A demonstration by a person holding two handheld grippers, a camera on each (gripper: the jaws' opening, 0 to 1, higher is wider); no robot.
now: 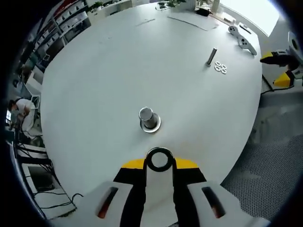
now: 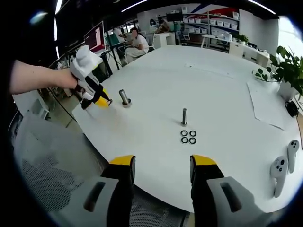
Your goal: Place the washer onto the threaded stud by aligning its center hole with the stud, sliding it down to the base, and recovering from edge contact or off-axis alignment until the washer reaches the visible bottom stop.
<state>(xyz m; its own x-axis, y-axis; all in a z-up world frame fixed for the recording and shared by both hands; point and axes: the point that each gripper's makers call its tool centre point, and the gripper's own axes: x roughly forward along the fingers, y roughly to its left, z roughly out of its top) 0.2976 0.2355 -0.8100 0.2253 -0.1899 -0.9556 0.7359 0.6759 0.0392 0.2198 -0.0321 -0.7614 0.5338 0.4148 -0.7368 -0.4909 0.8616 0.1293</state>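
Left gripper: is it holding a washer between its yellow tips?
Yes, the left gripper is shut on a washer, held just short of the stud on the white table.

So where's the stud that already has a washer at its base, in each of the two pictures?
Left gripper view: the stud stands mid-picture on the white table, just beyond the washer held in the left gripper.
Right gripper view: upper left, at the table's near edge, beside the left gripper.
Shared landmark: the four loose washers next to the second stud.
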